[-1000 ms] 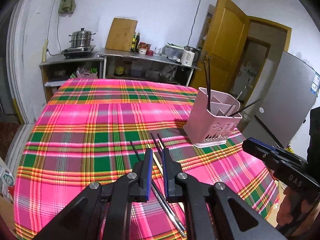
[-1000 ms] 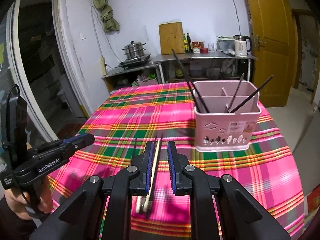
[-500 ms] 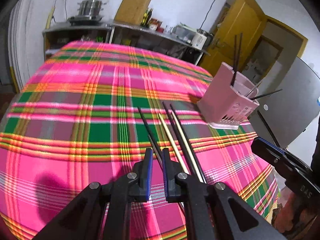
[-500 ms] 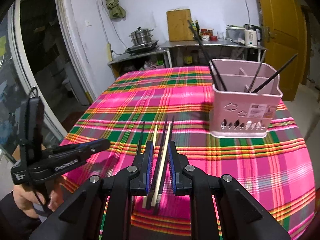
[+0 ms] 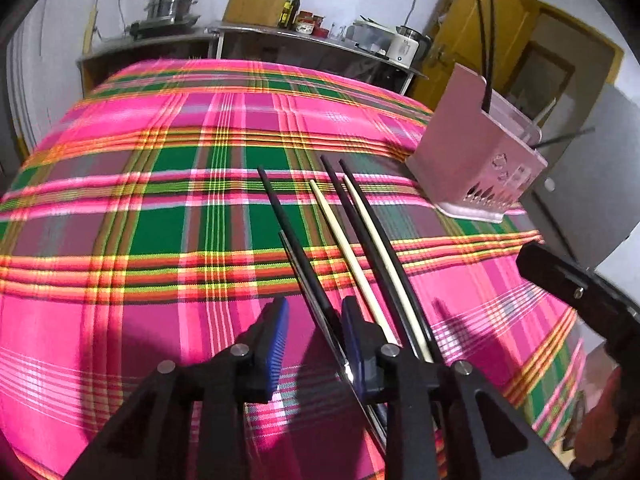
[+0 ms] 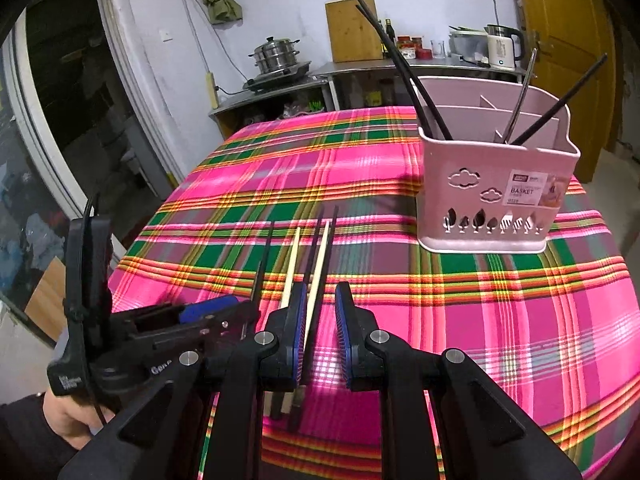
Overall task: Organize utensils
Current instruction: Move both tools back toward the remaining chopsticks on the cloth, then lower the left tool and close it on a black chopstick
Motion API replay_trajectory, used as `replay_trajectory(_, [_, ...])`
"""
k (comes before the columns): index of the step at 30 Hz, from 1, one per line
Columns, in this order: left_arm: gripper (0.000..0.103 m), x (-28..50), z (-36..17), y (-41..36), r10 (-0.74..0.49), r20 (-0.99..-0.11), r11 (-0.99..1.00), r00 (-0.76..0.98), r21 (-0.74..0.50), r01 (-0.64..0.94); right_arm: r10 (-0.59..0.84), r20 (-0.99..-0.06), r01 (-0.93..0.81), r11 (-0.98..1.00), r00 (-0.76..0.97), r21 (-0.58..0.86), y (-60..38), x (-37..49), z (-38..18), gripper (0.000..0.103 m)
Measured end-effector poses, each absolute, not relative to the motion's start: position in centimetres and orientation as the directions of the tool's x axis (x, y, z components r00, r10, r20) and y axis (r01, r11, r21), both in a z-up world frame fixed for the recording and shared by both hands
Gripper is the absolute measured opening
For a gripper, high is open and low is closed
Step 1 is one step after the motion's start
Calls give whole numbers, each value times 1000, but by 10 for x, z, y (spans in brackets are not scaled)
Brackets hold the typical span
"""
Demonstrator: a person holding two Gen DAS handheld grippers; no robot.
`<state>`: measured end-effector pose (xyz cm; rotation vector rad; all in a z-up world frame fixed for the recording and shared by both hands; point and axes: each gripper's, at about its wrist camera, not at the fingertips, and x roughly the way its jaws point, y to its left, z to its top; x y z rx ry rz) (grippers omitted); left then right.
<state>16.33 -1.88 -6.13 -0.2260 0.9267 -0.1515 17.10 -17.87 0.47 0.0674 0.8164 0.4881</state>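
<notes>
Two grippers | left gripper (image 5: 314, 336) jaws opening around black chopstick (image 5: 296, 240) | right gripper (image 6: 321, 332) jaws narrow, unclamped.

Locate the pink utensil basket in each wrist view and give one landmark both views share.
Left wrist view: pink utensil basket at the right edge, above centre.
Right wrist view: same basket, right of centre, label facing the camera.
Shared landmark: the white kettle on the back counter.
</notes>
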Motion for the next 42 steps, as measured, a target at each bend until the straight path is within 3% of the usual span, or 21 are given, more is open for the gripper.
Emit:
replay_trajectory(4, [27,156,-61,-24,-181,-772,979,609,-202,35,445,-682,-389,887,580,248,-181,171,4,15])
replay_trajectory(21, [27,133,-62,11,-220,-741,958,635,-285,-1,452,-674,-389,885,584,257,-188,167,6,15])
replay_trajectory(33, [26,134,-63,11,-175,-742,963,647,-266,-44,451,-679,-387,885,579,259,-186,169,3,15])
replay_trajectory(42, [28,144,-62,0,-94,-764,981,639,-181,-72,453,-677,-382,885,580,266,-189,170,1,15])
